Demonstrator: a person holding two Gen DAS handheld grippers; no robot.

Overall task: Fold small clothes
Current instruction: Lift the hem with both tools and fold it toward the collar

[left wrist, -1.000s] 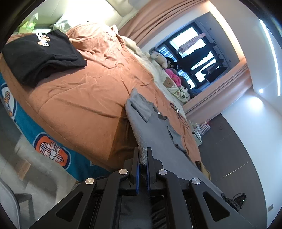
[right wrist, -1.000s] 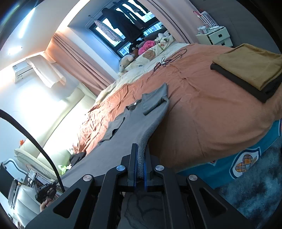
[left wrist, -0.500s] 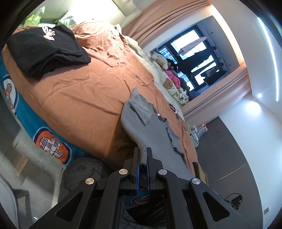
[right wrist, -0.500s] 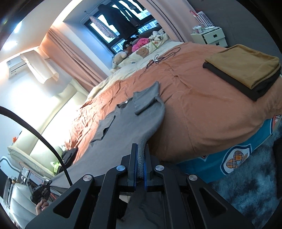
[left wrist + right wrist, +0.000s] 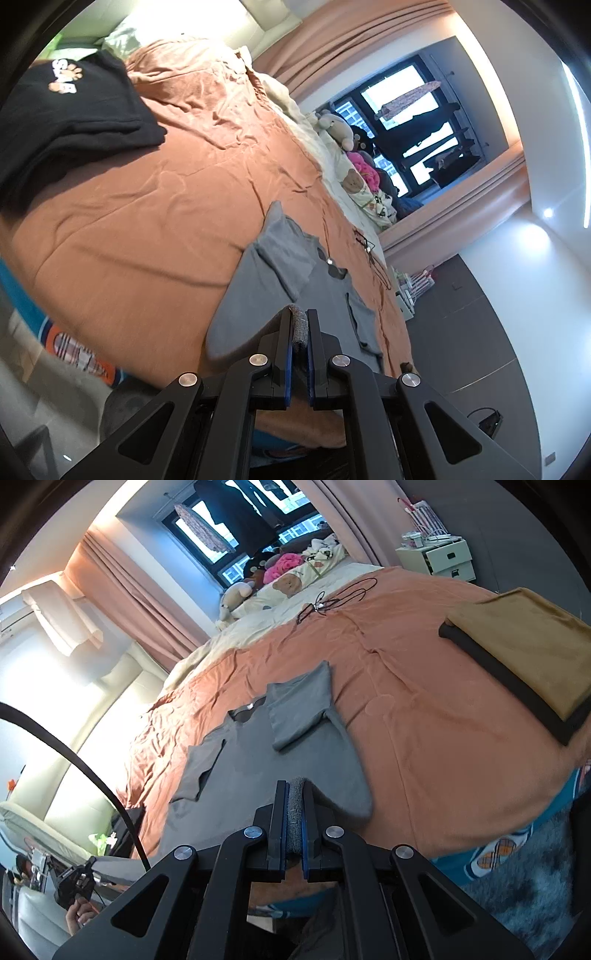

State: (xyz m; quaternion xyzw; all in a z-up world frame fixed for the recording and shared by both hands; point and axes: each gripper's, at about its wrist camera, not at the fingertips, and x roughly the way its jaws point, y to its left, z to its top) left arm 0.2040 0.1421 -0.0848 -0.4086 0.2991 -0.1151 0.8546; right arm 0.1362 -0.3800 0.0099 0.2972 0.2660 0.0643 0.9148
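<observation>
The left gripper [image 5: 299, 325] is clamped tight on a bunched corner of the grey T-shirt [image 5: 258, 280], the cloth squeezed between its blue-lined fingers [image 5: 287, 354]. The right gripper [image 5: 294, 801] pinches the shirt's other bottom corner the same way — a thick roll of grey knit fills the narrow gap between its jaws.

The grey T-shirt lies face down on the orange bedspread [image 5: 147, 206], its hem end lifted off the bed edge toward both cameras and its collar end pointing toward the window [image 5: 413, 122]. Both sleeves are folded inward onto the back (one shows as a neat rectangle near the collar, the other as a smaller flap further along).

In the left wrist view a folded black garment [image 5: 70, 122] with a pale print sits near the far corner of the bed, well apart from the shirt. In the right wrist view a stack of folded clothes [image 5: 517, 653] — mustard on top, black beneath — rests near the bed's right edge. A black cable [image 5: 332, 602] lies coiled beyond the shirt, and soft toys [image 5: 280, 572] are heaped by the window. A person's hand [image 5: 79, 914] appears at the lower left, gripping the other tool.
</observation>
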